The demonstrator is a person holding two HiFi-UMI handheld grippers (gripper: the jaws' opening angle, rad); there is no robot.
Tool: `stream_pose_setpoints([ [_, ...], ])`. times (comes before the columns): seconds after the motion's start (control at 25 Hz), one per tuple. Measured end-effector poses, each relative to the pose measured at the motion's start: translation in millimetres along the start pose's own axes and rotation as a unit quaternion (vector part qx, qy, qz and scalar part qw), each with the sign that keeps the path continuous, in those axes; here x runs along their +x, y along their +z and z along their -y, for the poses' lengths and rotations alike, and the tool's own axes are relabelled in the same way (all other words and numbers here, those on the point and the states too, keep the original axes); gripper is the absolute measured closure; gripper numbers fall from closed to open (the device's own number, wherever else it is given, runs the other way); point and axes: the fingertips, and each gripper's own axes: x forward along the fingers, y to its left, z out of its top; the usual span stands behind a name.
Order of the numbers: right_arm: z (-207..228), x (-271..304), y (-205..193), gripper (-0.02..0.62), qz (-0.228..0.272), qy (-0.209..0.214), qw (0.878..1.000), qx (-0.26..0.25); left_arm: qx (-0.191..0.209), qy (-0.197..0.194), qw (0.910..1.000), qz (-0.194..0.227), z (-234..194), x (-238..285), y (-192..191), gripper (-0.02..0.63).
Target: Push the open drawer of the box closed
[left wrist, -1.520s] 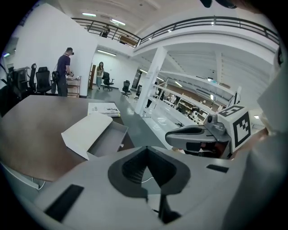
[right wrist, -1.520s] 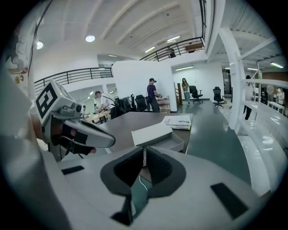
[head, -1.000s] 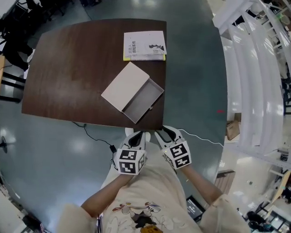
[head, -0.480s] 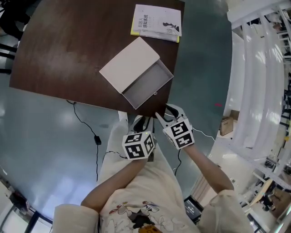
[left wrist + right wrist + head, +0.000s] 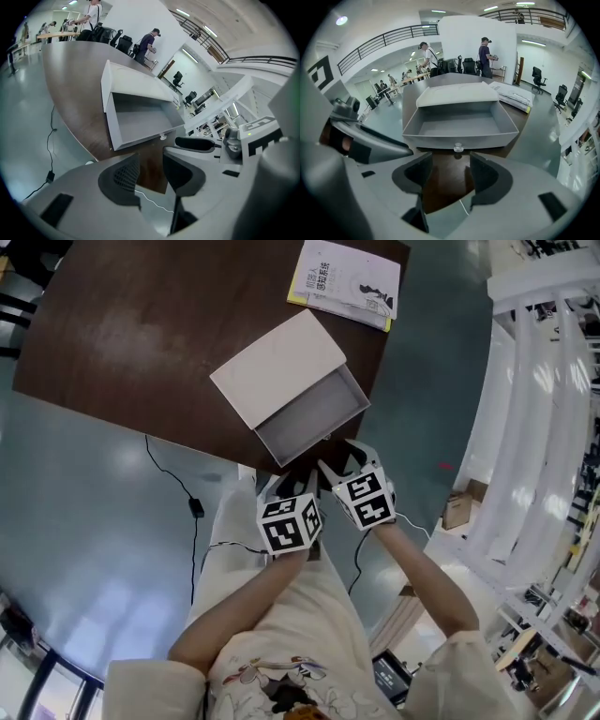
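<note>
A white box [image 5: 279, 364] lies on the dark wooden table [image 5: 131, 324]. Its grey drawer [image 5: 314, 416] is pulled out toward me, empty, with a small clear knob [image 5: 458, 148] on its front. Both grippers hover at the table's near edge just short of the drawer front. My left gripper [image 5: 291, 484] is a little left of the knob [image 5: 163, 137], and its jaws are opening with nothing between them. My right gripper [image 5: 341, 461] points straight at the knob, and its jaws are opening too, with only bare table between them. The drawer [image 5: 459, 123] fills the right gripper view.
A booklet [image 5: 349, 279] lies at the table's far right corner beyond the box. A black cable [image 5: 192, 502] runs across the grey floor left of me. White railings [image 5: 539, 418] stand to the right. People [image 5: 486, 56] and chairs are far behind the table.
Both grippers have moved forward from in front of my body to the table's near edge, close to the drawer front. The head camera has shifted, so the table sits higher in view.
</note>
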Motion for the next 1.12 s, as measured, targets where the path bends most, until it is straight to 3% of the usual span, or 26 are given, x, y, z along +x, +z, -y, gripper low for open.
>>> stream_pose_setpoints([
  [0.36, 17, 13, 2, 0.344, -0.029, 0.003, 1.0, 0.001, -0.06, 0.027, 0.9978, 0.0, -8, 16, 3, 0.451],
  [0.64, 28, 17, 11, 0.344, -0.035, 0.007, 0.999, 0.0, -0.172, 0.088, 0.9811, 0.007, -25, 21, 10, 0.452],
  [0.84, 31, 23, 12, 0.344, -0.044, 0.012, 0.999, -0.012, -0.194, 0.103, 0.9754, 0.013, -26, 22, 17, 0.453],
  [1.12, 33, 21, 16, 0.344, -0.052, 0.002, 0.999, 0.004, -0.189, 0.112, 0.9756, 0.007, -25, 20, 18, 0.454],
])
